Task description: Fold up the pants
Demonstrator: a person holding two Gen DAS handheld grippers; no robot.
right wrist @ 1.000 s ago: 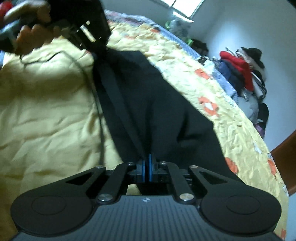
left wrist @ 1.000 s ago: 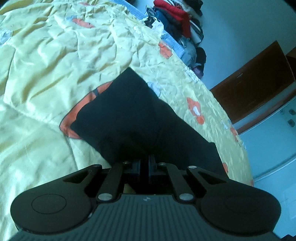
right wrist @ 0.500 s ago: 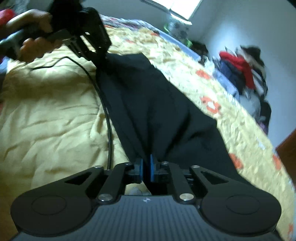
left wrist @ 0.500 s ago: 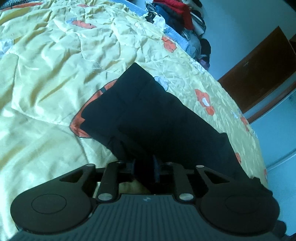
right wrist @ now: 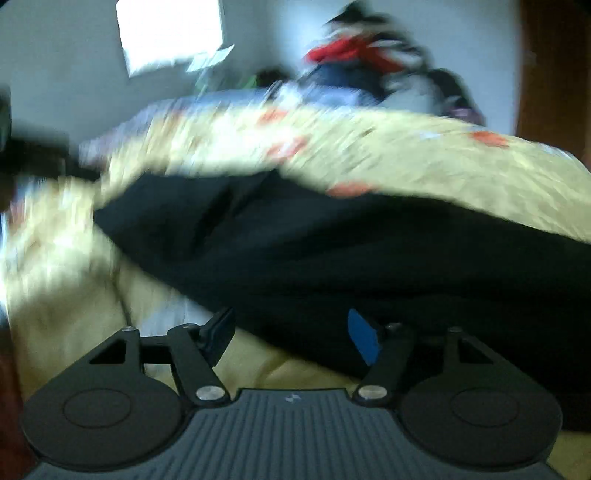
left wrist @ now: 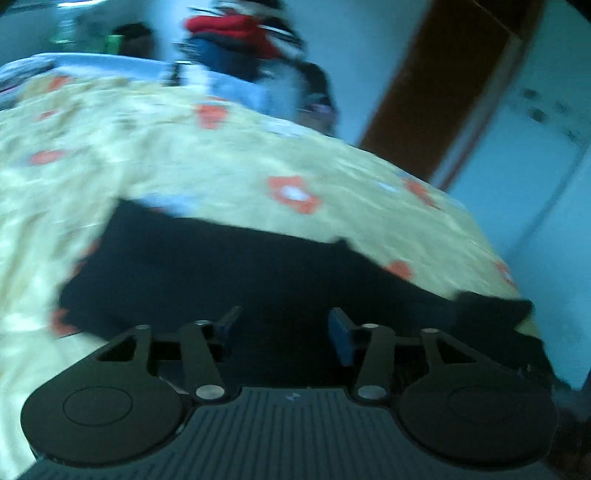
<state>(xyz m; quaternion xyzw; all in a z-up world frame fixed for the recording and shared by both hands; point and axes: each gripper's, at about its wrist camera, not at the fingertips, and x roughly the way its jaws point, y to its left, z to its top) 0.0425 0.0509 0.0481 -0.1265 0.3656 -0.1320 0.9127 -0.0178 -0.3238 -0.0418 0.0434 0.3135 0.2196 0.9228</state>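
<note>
The black pants (left wrist: 236, 269) lie flat on the yellow flowered bedspread (left wrist: 184, 170), running across the left wrist view. My left gripper (left wrist: 284, 325) hovers over their near edge, its jaws opening, the pads clear of the cloth. In the right wrist view the pants (right wrist: 332, 251) stretch from the left to the right edge, bunched in folds. My right gripper (right wrist: 291, 328) stands over their near edge, jaws opening as well, with nothing pinched between its blue pads (right wrist: 364, 339). Both views are blurred by motion.
A heap of clothes (left wrist: 243, 40), red on top, sits at the bed's far side (right wrist: 354, 55). A brown door (left wrist: 450, 81) stands at the right against the pale wall. A bright window (right wrist: 170, 33) is at the back left.
Both grippers let go of the black pants and opened, then pulled back and rolled. The pants now lie on the bedspread. The other hand and gripper left the right wrist view.
</note>
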